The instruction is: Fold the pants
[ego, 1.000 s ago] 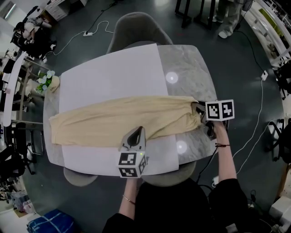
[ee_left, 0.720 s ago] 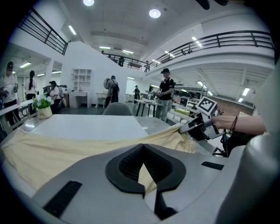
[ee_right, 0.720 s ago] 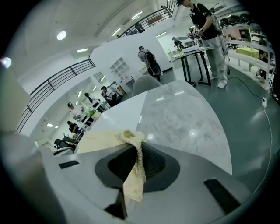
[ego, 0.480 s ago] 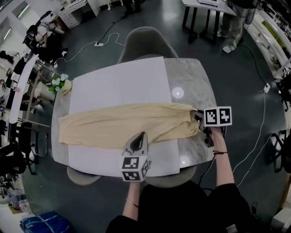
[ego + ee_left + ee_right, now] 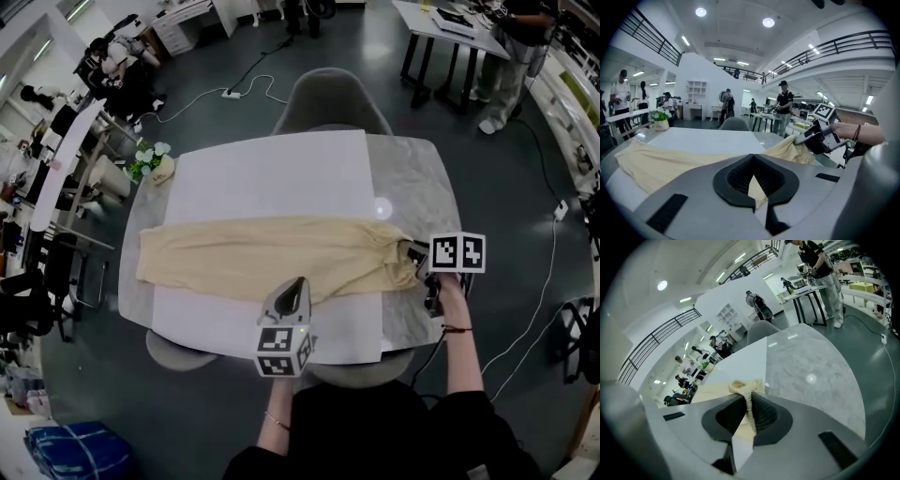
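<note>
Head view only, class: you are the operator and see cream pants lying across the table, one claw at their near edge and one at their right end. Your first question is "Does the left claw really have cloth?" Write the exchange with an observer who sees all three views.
Observer: Yes. In the left gripper view the left claw is closed on a thin fold of the cream fabric pants.
Operator: And the right claw?
Observer: The right gripper view shows the right claw pinching the ribbed waistband, which bunches up above its jaws.
Operator: Does that end lie flat?
Observer: No. In the left gripper view it rises off the grey marble table towards the right claw.
</note>
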Demonstrator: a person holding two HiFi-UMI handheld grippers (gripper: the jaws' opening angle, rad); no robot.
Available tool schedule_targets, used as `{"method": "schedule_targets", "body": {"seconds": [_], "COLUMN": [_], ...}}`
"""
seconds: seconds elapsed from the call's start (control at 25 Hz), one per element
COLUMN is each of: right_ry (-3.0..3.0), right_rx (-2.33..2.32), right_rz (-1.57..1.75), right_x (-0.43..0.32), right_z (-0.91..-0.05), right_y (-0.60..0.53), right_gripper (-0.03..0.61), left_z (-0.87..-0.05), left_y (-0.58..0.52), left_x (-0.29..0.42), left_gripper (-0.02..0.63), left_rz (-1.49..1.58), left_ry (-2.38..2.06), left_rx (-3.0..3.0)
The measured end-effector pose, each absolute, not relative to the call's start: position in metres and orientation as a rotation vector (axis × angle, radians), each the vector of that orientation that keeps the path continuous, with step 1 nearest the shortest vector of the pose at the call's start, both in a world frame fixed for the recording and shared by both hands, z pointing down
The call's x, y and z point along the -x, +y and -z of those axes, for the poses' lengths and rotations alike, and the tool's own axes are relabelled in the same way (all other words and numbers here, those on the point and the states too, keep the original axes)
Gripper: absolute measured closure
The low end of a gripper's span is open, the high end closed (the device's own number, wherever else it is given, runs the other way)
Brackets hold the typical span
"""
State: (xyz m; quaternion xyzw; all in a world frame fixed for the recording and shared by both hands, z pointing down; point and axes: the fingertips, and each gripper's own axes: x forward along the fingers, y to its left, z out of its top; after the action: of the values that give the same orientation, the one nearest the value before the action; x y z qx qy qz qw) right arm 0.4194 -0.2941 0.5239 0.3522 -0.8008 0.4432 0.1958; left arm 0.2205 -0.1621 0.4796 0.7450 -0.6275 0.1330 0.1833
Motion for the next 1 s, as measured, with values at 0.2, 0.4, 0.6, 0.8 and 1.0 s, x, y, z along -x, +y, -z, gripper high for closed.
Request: {"method": "schedule_targets", "body": {"seconds": [0.2, 0.4, 0.6, 0.8, 1.0], "right_ry": [-2.251, -2.27, -2.292, -2.329, -2.352], "right_rx": [-0.995, -1.028, -1.076, -1.149, -1.214], "right_rz": [-1.244, -1.271, -1.271, -1.304, -1.318], "right_x": [-0.396, -0.374, -0.346, -0.321, -0.294], "right_z": [-0.515, -0.503, -0.486, -0.468, -0.457], "right_y": [-0.289, -0.279, -0.269, -0.261, -0.251], "right_gripper": [0.537, 0.537, 0.538, 0.538, 0.537], "left_z": [-0.478, -0.474, -0.47, -0.466, -0.464], "left_y": [-0.153, -0.144, -0.136, -0.13, -0.122], "left_x": [-0.195, -0.164, -0.13, -0.096, -0.064], "left_gripper": [0.606, 0.606, 0.606, 0.606, 0.606], "left_rz": [-0.343, -0.306, -0.297, -0.285, -0.269], "left_ry": [-1.782, -1.791, -1.784, -1.757, -1.728], "left_rx": [-2.09, -2.097, -2.109, -2.14, -2.169]}}
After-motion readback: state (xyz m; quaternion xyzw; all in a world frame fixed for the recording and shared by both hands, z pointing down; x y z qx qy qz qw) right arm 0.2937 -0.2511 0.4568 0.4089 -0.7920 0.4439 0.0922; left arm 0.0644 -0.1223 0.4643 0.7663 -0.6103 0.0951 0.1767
